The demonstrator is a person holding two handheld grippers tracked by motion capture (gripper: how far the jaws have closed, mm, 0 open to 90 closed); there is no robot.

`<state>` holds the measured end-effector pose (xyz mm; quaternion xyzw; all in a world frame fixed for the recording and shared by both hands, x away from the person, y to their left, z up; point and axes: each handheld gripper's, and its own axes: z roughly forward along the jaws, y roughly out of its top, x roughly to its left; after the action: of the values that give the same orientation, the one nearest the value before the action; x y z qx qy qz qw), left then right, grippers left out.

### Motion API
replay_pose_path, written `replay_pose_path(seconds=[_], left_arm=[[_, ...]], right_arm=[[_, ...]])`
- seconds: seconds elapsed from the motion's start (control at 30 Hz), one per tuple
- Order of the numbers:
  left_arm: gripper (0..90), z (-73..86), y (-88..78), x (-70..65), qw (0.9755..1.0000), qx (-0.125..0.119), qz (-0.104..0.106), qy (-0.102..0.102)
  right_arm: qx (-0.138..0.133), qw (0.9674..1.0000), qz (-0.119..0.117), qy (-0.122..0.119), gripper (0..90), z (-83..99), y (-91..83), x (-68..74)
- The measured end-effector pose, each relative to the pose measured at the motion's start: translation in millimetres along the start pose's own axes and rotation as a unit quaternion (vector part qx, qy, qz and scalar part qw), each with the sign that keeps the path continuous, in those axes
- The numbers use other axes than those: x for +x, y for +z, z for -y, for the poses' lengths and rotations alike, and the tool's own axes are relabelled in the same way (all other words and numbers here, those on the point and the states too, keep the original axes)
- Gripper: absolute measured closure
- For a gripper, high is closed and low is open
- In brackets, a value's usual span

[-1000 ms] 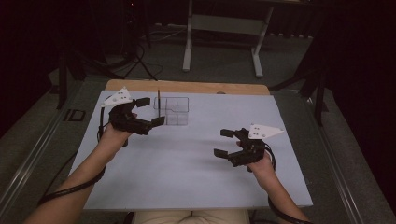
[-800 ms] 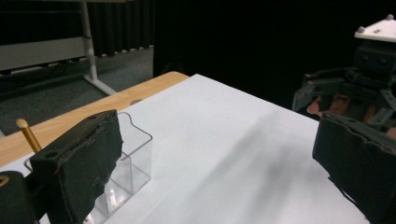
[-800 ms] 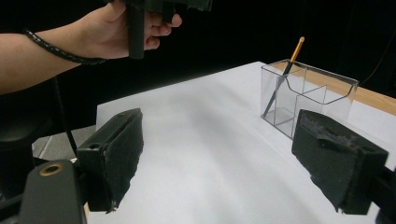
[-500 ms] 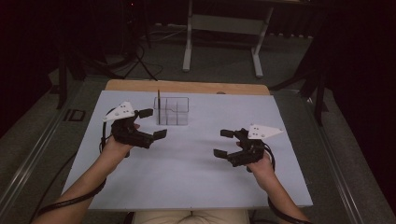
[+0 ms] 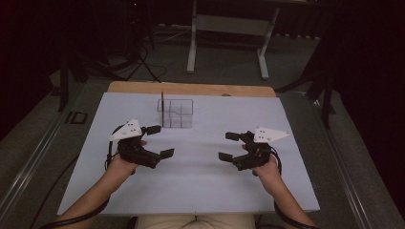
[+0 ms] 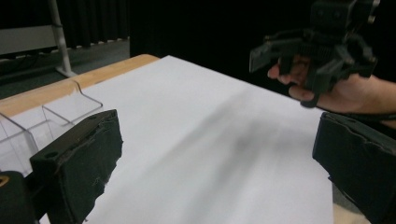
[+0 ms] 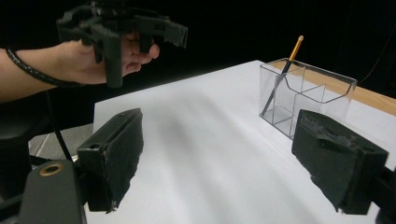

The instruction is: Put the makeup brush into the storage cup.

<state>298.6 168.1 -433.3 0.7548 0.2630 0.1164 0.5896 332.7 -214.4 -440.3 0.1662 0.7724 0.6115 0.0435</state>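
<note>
A clear plastic organizer (image 5: pixel 175 113) with several compartments stands at the back middle of the white table (image 5: pixel 200 186). A thin dark pencil (image 5: pixel 162 108) stands upright in its left compartment; the right gripper view shows the pencil (image 7: pixel 281 76) leaning in the organizer (image 7: pixel 306 97). My left gripper (image 5: pixel 160 141) hovers open over the table, in front and to the left of the organizer, with nothing between its jaws. My right gripper (image 5: pixel 227 146) is open and empty too, at the table's right middle. The left gripper view catches the organizer (image 6: pixel 42 121) at its left and the other gripper (image 6: pixel 322 46) farther off.
A wooden strip (image 5: pixel 191 88) runs along the table's far edge. Beyond it a white stand's legs (image 5: pixel 227 43) rest on the dark floor. Cables (image 5: pixel 76 219) trail from both grippers toward the near edge.
My left gripper has drawn back from the organizer toward the near side and a little right. The right gripper has stayed in place.
</note>
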Motion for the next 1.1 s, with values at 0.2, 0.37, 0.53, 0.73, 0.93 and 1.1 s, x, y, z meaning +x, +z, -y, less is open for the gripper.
replay_pose_path(seconds=[0.2,0.37,0.53,0.73,0.93,1.1], left_arm=[[2.4,10.3,-0.9,-3.8,1.0000,0.003,0.002,-0.002],[2.4,18.4,-2.4,-7.2,1.0000,0.007,0.005,-0.005],[2.4,26.3,-2.7,-10.4,0.9999,0.007,0.011,-0.009],[2.4,35.2,-2.8,-13.0,0.9998,0.015,0.008,-0.011],[2.4,45.1,-2.7,-14.1,0.9997,0.023,-0.003,-0.004],[2.4,51.7,-5.0,-13.3,0.9998,0.015,-0.008,-0.009]], right_arm=[[0.003,1.0000,0.001,0.000,16.4,0.8,0.7,-0.5],[0.004,1.0000,0.001,-0.001,16.4,1.2,1.2,-0.5],[0.006,1.0000,0.002,-0.002,16.4,1.6,1.4,-0.8],[0.006,1.0000,0.002,-0.002,16.4,1.8,1.4,-0.7],[0.007,1.0000,0.001,-0.001,16.5,2.4,2.0,-0.7],[0.007,1.0000,0.001,-0.002,16.4,2.5,2.2,-0.4]])
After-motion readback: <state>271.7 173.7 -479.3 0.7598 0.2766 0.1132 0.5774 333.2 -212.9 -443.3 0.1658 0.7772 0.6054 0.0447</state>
